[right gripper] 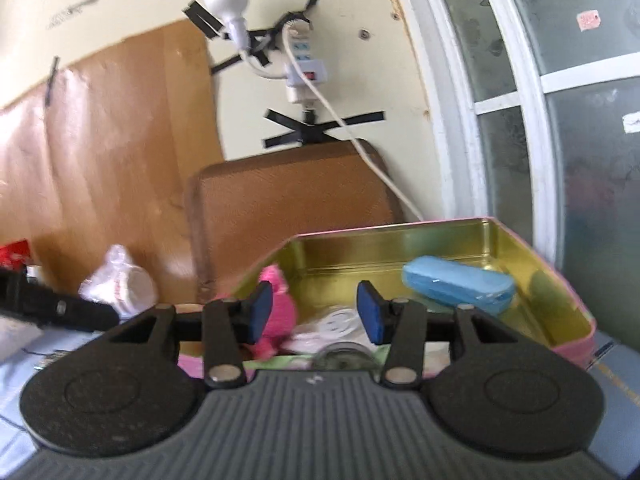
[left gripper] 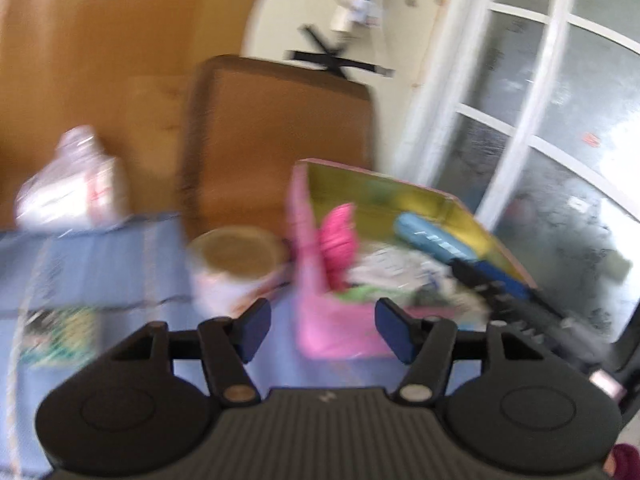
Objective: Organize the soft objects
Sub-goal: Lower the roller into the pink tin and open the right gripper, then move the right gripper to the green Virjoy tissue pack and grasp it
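Observation:
A pink tin box with a gold inside stands on the blue table. In it lie a bright pink soft toy, a light blue pouch and white soft items. My left gripper is open and empty, hovering in front of the box's near wall. My right gripper is open and empty, above the box's near edge. The right gripper's black body reaches over the box in the left wrist view.
A white cup with a brown lid stands left of the box. A bag of white items sits further left. A brown tray leans on the wall behind. A window is at the right.

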### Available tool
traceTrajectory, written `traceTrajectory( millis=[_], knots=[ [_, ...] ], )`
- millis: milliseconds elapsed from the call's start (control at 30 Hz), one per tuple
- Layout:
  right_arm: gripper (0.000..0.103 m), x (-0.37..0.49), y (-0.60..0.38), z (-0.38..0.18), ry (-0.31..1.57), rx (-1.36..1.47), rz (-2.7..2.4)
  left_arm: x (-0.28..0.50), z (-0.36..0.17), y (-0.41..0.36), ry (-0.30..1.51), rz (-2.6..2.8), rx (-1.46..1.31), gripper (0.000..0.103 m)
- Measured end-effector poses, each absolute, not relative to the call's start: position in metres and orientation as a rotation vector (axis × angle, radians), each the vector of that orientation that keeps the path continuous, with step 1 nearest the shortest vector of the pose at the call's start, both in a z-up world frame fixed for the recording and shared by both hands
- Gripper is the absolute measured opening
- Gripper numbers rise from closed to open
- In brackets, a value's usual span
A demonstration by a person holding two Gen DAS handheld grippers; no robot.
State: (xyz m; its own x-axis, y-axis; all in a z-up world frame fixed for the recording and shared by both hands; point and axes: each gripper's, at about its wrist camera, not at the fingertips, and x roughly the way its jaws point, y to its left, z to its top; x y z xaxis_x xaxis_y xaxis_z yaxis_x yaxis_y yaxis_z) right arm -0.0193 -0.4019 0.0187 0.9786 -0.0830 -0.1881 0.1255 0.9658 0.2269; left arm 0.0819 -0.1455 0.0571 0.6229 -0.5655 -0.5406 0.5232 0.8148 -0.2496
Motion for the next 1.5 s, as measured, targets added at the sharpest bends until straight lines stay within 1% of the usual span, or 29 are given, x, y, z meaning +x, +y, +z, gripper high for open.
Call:
traceTrajectory(
  millis=[133,267,367,467,500,533,567,667,700,800,900,933,967,1000,1100,1400,1500],
  knots=[
    [0.050,-0.011,-0.377,0.017,0.204,0.263,0.004,0.083,0.033,-0.076,0.687,-0.469,-0.145,0.060],
    [0.054,0.002,-0.341,0.015,0.292,0.268,0.159,0.086,0.010,-0.011,0.712,-0.255,-0.169,0.060],
    [0.062,0.012,-0.307,0.012,0.351,0.247,0.254,0.086,-0.003,0.026,0.703,-0.148,-0.191,0.060],
    [0.069,0.021,-0.275,0.012,0.393,0.206,0.322,0.087,-0.016,0.045,0.689,-0.106,-0.217,0.063],
    [0.073,0.027,-0.264,0.013,0.400,0.184,0.341,0.083,-0.020,0.046,0.654,-0.105,-0.202,0.064],
    [0.075,0.034,-0.254,0.013,0.406,0.161,0.358,0.081,-0.020,0.045,0.645,-0.107,-0.198,0.064],
    [0.078,0.043,-0.242,0.014,0.413,0.135,0.377,0.080,-0.018,0.045,0.627,-0.118,-0.207,0.067],
    [0.081,0.069,-0.216,0.012,0.442,0.079,0.426,0.078,-0.016,0.043,0.585,-0.135,-0.210,0.068],
    [0.084,0.081,-0.205,0.010,0.457,0.052,0.441,0.076,-0.015,0.046,0.567,-0.140,-0.225,0.069],
    [0.090,0.119,-0.175,0.004,0.506,-0.053,0.492,0.070,-0.016,0.060,0.542,-0.132,-0.296,0.072],
    [0.091,0.154,-0.152,-0.007,0.578,-0.152,0.495,0.072,-0.017,0.069,0.548,-0.137,-0.353,0.072],
    [0.091,0.163,-0.147,-0.010,0.598,-0.164,0.494,0.072,-0.018,0.070,0.548,-0.140,-0.360,0.072],
    [0.085,0.171,-0.142,-0.014,0.626,-0.171,0.491,0.072,-0.018,0.070,0.547,-0.142,-0.361,0.073],
    [0.071,0.174,-0.141,-0.015,0.649,-0.162,0.502,0.071,-0.018,0.070,0.545,-0.144,-0.359,0.074],
    [0.068,0.168,-0.143,-0.015,0.656,-0.124,0.503,0.070,-0.018,0.069,0.537,-0.148,-0.358,0.078],
    [0.068,0.091,-0.174,-0.013,0.641,-0.108,0.504,0.071,-0.018,0.070,0.551,-0.151,-0.367,0.078],
    [0.069,0.067,-0.187,-0.015,0.626,-0.074,0.505,0.071,-0.018,0.070,0.555,-0.148,-0.366,0.082]
  ],
)
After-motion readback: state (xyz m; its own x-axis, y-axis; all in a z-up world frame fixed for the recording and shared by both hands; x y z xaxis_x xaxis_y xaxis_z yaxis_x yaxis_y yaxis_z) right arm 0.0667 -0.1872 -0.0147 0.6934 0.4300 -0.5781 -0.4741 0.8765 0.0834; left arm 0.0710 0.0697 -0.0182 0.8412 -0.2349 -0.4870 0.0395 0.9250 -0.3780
